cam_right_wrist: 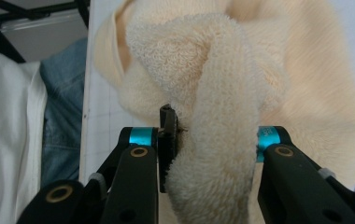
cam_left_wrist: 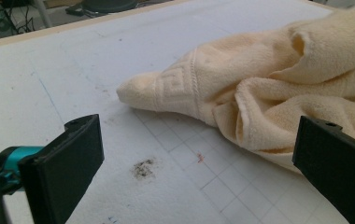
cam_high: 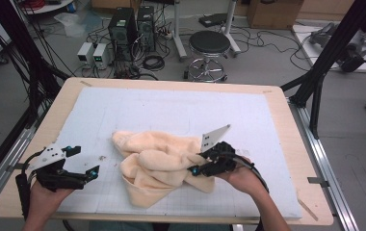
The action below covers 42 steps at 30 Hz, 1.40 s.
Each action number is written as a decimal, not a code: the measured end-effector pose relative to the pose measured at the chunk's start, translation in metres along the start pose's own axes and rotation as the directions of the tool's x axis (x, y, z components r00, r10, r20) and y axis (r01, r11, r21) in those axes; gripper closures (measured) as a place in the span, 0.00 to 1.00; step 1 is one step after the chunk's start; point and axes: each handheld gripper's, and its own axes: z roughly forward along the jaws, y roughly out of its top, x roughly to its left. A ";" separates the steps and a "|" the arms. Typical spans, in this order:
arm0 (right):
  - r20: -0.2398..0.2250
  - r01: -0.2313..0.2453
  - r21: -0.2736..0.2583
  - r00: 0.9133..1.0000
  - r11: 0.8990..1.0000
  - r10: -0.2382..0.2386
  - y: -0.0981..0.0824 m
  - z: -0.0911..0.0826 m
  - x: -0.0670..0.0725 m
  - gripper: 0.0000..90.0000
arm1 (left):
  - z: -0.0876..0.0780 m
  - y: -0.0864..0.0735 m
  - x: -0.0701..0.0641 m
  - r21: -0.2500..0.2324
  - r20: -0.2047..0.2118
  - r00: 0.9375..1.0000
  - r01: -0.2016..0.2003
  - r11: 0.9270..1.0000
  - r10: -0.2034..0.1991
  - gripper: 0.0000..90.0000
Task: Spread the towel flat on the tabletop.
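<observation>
a cream towel [cam_high: 159, 166] lies bunched in a loose heap on the white gridded mat [cam_high: 171, 115], toward the near middle of the wooden table [cam_high: 287, 125]. the right gripper [cam_high: 204, 168] is pushed into the heap's right side, and its own view shows a thick roll of terry pinched between the jaws, so it is clamped on the towel [cam_right_wrist: 222, 140]; gripping a fold like this probably gives the person a handle to lift or drag the cloth open. the left gripper [cam_high: 82, 163] hovers over bare mat just left of the heap, not touching it, its jaws spread wide and holding nothing. its view looks straight at the towel's patterned corner [cam_left_wrist: 166, 91], which pokes out toward it, so it seems held ready to take that corner. a small dark smudge [cam_left_wrist: 143, 169] marks the mat between the jaws.
</observation>
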 end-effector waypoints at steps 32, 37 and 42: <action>-0.008 0.017 0.023 1.000 1.000 -0.017 -0.008 0.038 -0.006 0.99 | 0.047 0.030 -0.033 0.017 0.126 0.990 -0.070 0.997 0.068 0.03; -0.060 0.121 0.084 0.991 0.989 -0.116 -0.003 0.039 0.027 0.95 | 0.048 0.031 -0.034 0.023 0.129 0.989 -0.079 0.997 0.076 0.03; 0.021 0.072 -0.021 0.997 0.997 -0.071 0.003 0.021 0.018 0.72 | 0.054 0.033 -0.037 0.031 0.140 0.987 -0.079 0.996 0.074 0.03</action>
